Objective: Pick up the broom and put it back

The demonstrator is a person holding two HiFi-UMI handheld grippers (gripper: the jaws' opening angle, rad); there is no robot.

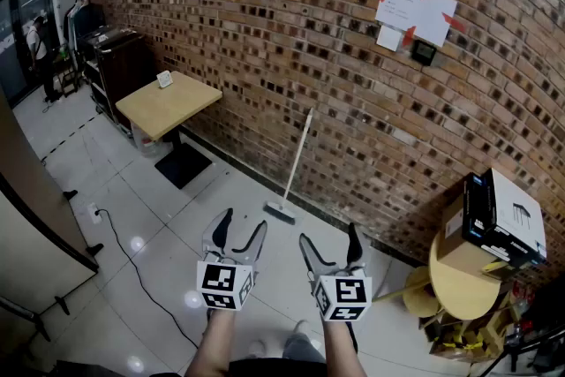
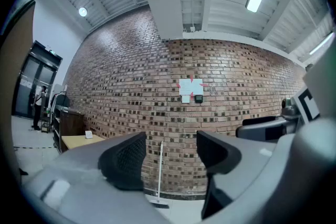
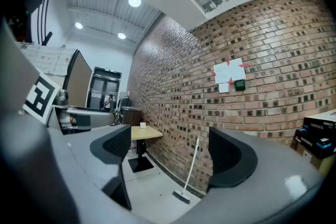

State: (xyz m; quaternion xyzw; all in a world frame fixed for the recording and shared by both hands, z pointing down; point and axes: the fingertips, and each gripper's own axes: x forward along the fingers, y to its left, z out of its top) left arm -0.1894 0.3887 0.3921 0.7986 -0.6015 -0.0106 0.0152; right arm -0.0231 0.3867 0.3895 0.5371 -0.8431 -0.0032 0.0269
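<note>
A broom [image 1: 292, 169] with a pale handle leans against the brick wall, its head on the floor tiles. It is some way ahead of both grippers. My left gripper [image 1: 239, 228] is held level and open with nothing between its jaws. My right gripper [image 1: 329, 242] is beside it, also level and open wide, empty. In the left gripper view the broom [image 2: 159, 171] shows between the jaws, far off. The right gripper view has the broom [image 3: 190, 170] standing between its jaws too.
A square wooden table [image 1: 168, 102] on a black base stands left of the broom by the wall. A round yellow table [image 1: 459, 287] with boxes [image 1: 494, 220] is at the right. A black cable [image 1: 132, 265] runs over the floor at left. A person [image 1: 37, 49] stands far off by the door.
</note>
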